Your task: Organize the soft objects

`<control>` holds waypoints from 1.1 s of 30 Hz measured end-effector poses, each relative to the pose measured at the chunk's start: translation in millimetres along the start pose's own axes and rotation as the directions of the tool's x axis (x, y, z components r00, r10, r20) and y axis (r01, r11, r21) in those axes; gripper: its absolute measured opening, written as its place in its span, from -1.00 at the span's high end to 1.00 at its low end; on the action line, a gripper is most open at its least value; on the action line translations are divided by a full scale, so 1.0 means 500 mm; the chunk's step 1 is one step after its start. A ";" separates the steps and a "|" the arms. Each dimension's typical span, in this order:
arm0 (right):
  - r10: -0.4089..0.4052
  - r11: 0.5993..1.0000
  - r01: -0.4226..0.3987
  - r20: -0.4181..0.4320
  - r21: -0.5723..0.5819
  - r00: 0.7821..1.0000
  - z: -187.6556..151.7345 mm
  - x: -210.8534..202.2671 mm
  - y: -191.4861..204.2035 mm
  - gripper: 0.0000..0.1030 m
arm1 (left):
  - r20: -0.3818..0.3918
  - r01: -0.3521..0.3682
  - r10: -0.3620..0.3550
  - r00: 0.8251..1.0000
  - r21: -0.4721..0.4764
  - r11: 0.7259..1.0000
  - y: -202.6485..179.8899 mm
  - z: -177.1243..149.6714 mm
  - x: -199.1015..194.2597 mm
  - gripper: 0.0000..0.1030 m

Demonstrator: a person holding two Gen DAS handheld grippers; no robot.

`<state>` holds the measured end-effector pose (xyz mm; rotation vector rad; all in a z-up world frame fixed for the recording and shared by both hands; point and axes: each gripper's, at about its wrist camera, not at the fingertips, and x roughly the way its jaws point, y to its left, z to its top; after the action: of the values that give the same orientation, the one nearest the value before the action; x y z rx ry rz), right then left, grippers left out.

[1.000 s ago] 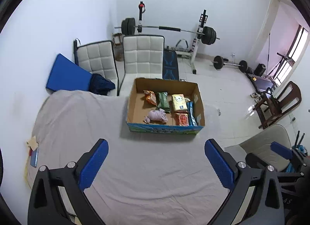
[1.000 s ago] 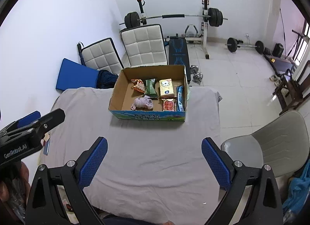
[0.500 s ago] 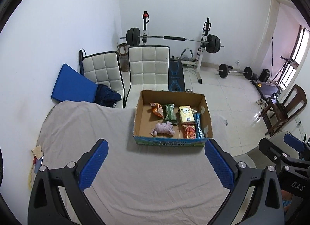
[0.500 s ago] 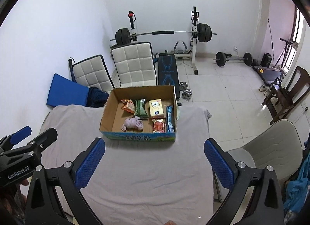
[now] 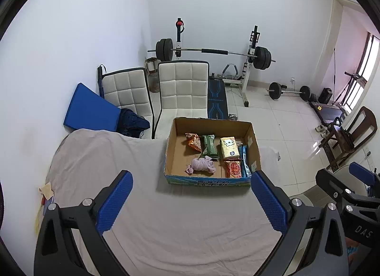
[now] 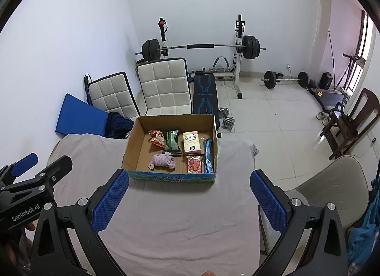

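Both tools have drawn back and risen since a second ago, so the open brown cardboard box (image 5: 211, 154) sits smaller and farther off on the grey-sheeted bench (image 5: 166, 216). Left tool (image 5: 190, 202) and right tool (image 6: 187, 201) hang empty, jaws spread wide. Inside the box lie a pale pink plush toy (image 6: 162, 160) and several snack packets (image 6: 192, 145).

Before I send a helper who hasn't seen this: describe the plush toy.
On the cloth-covered table stands an open cardboard box. Near its front wall lies the plush toy, the only pale purple, unwrapped thing among printed packets.
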<state>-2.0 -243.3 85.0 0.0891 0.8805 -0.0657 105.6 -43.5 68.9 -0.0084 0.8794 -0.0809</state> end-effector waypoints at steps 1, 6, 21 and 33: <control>0.001 1.000 -0.001 0.001 0.000 1.000 0.001 0.001 0.000 -1.00 | 0.000 -0.001 0.001 1.000 0.000 1.000 0.000 0.001 0.001 -0.98; 0.000 1.000 0.000 0.000 0.000 1.000 0.000 -0.002 0.001 -1.00 | -0.002 0.001 -0.001 1.000 -0.001 1.000 0.000 0.004 -0.001 -0.98; -0.004 1.000 0.004 0.001 -0.006 1.000 0.003 -0.001 -0.006 -1.00 | -0.005 -0.002 0.002 1.000 0.003 1.000 -0.001 0.003 -0.003 -0.98; -0.012 1.000 0.012 0.006 -0.010 1.000 0.005 -0.004 -0.023 -1.00 | -0.008 -0.012 0.012 1.000 -0.002 1.000 -0.009 -0.002 0.011 -0.98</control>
<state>-2.4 -254.9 87.3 0.0746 0.8756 -0.0730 107.7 -48.4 64.3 -0.0053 0.8878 -0.0690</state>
